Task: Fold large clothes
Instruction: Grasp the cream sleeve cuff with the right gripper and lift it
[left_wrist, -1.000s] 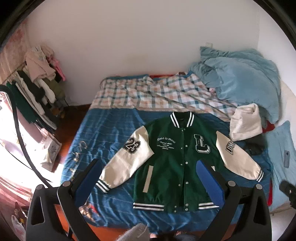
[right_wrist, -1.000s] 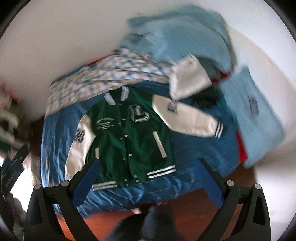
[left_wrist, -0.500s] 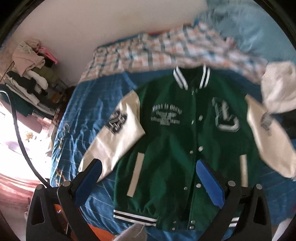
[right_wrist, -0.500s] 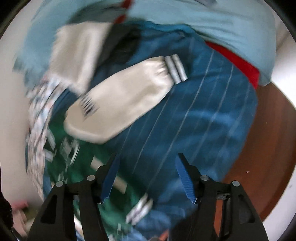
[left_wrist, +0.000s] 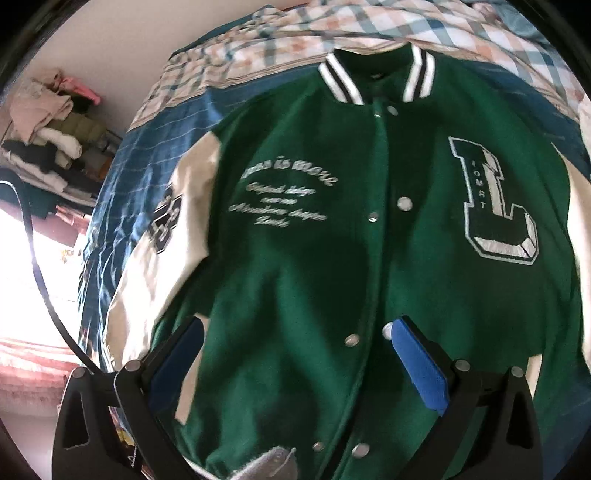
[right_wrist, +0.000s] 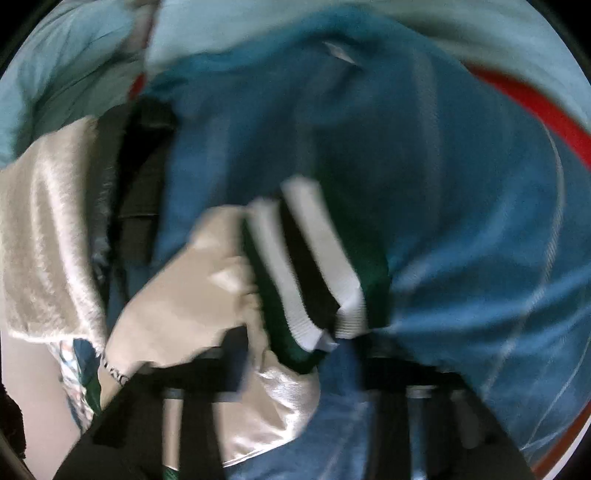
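A green varsity jacket (left_wrist: 332, 258) with cream sleeves lies face up on the blue striped bed cover (left_wrist: 147, 158). My left gripper (left_wrist: 295, 350) is open and hovers low over the jacket's front, left of the snap placket. In the right wrist view the jacket's cream sleeve (right_wrist: 192, 288) and striped cuff (right_wrist: 314, 266) fill the middle. My right gripper (right_wrist: 303, 354) is down at the cuff, its fingers blurred and partly hidden by the sleeve cloth. The jaws stand apart, on either side of the cuff.
A plaid blanket (left_wrist: 369, 33) lies past the collar. Piled clothes (left_wrist: 44, 122) sit left of the bed. A cream garment (right_wrist: 44, 229), light blue bedding (right_wrist: 74, 74) and a red strip (right_wrist: 535, 99) surround the cuff.
Both grippers have dropped close to the jacket. The left moved in over the chest. The right swung onto the right sleeve's cuff and its jaws narrowed.
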